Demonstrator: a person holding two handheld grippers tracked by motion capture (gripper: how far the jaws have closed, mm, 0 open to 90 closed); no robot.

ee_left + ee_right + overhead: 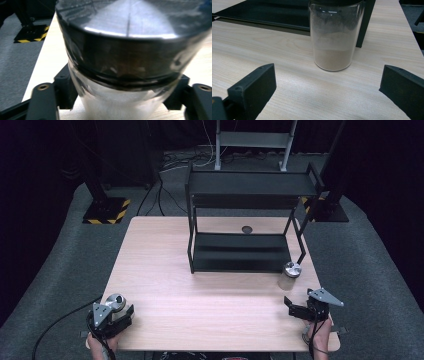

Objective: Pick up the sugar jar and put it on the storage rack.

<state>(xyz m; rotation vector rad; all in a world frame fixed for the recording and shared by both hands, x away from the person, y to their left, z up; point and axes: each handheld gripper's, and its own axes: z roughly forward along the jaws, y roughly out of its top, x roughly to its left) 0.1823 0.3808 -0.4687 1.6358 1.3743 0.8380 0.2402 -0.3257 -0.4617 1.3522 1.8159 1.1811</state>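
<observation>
open tabletop (210,305), rack (240,252) blocking rear

grey carpet (75,250), dark walls, wooden table (165,265)

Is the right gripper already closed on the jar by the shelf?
No. The right gripper is open, with the jar standing ahead of its jaws, untouched.

We see a lit table (165,270) against dark surroundings; the jar lid (130,20) shows glare (close-up soft, blurred); the other jar (335,37) looks reasonably sharp.
</observation>
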